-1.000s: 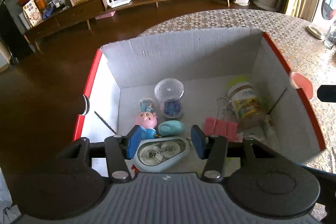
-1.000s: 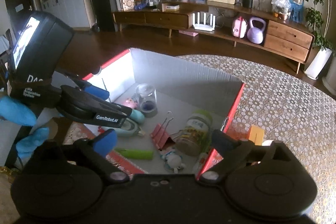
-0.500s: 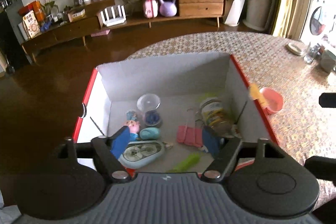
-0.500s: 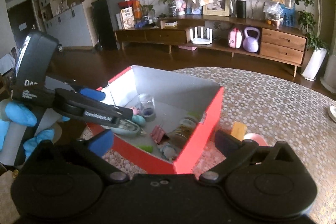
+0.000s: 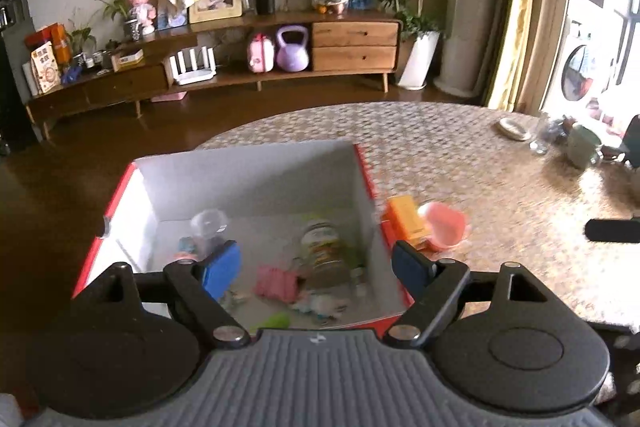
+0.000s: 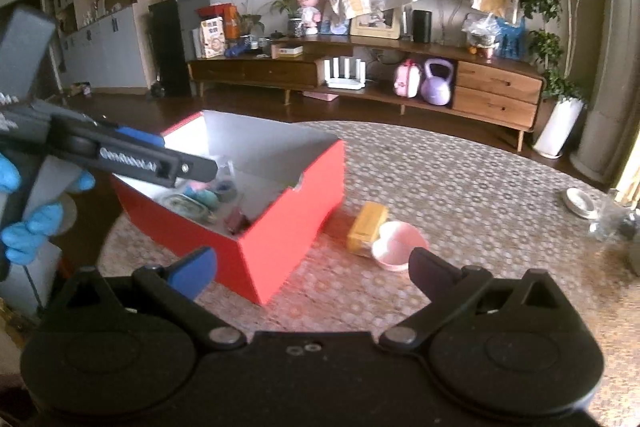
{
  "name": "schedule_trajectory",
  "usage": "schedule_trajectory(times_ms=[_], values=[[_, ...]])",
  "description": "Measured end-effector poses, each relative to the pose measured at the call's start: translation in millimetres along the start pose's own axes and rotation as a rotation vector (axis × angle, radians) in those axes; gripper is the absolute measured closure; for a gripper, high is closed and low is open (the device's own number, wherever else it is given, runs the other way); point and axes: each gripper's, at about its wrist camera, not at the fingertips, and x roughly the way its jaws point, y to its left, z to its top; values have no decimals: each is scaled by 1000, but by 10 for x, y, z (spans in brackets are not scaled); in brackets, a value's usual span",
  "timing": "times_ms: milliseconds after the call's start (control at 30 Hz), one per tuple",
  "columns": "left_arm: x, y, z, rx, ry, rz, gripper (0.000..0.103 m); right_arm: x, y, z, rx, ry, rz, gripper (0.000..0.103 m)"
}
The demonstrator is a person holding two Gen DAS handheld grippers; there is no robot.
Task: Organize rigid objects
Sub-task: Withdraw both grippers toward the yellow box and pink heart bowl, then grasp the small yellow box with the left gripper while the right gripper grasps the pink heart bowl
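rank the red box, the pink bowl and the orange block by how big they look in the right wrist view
1. red box, by far the largest.
2. pink bowl.
3. orange block, close to the bowl in apparent size and touching it, so the order of these two is unsure.

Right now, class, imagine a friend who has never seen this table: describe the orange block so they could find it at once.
Start at the red box on the patterned table. Outside the box, beside its right-hand wall, two loose things lie side by side on the table. The orange block is the one nearer the box: flat-sided and rectangular, unlike the round pink bowl beside it.
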Motion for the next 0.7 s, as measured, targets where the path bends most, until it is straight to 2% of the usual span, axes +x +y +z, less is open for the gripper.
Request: schedule_trajectory(times_ms=[200,400,700], values=[[73,-407,14,5,0,-63,20,-14,-201,-166,-3,5,-37,1],[249,-714,62,-25,39,-114,20,6,-398,-267,12,10,-38,1],[560,-1084,225,-21,80,-86,20,95,-610,-377,32,17,-37,1]])
